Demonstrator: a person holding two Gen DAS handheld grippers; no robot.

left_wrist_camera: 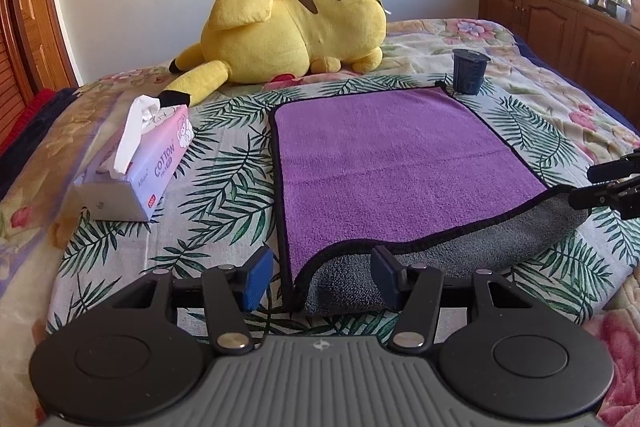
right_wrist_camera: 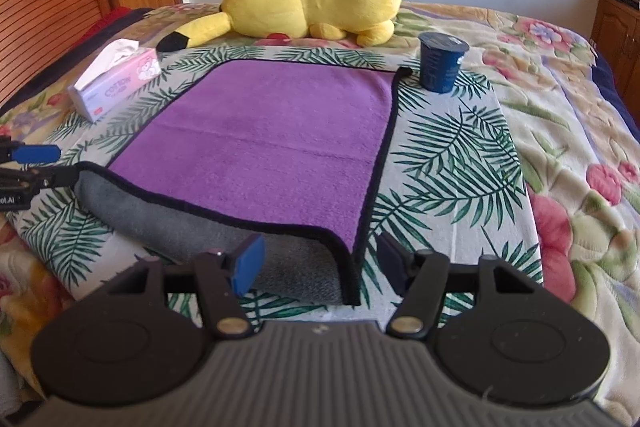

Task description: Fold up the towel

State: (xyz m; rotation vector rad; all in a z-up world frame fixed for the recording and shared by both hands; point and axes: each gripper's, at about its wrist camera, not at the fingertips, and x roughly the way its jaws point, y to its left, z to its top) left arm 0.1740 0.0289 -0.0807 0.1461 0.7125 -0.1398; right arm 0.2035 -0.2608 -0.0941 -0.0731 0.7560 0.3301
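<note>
A purple towel (left_wrist_camera: 396, 163) with a black border and grey underside lies on the leaf-print cloth on the bed; it also shows in the right wrist view (right_wrist_camera: 272, 139). Its near edge is rolled under, showing grey. My left gripper (left_wrist_camera: 322, 277) is open, its fingers straddling the towel's near left corner. My right gripper (right_wrist_camera: 320, 267) is open, its fingers straddling the near right corner. Each gripper shows at the edge of the other's view: the right gripper (left_wrist_camera: 608, 183) and the left gripper (right_wrist_camera: 28, 167).
A yellow plush toy (left_wrist_camera: 296, 27) lies behind the towel. A tissue box (left_wrist_camera: 136, 167) stands to the left. A dark blue cup (left_wrist_camera: 470, 71) stands at the far right corner of the towel. A wooden cabinet (left_wrist_camera: 560, 23) stands at the right.
</note>
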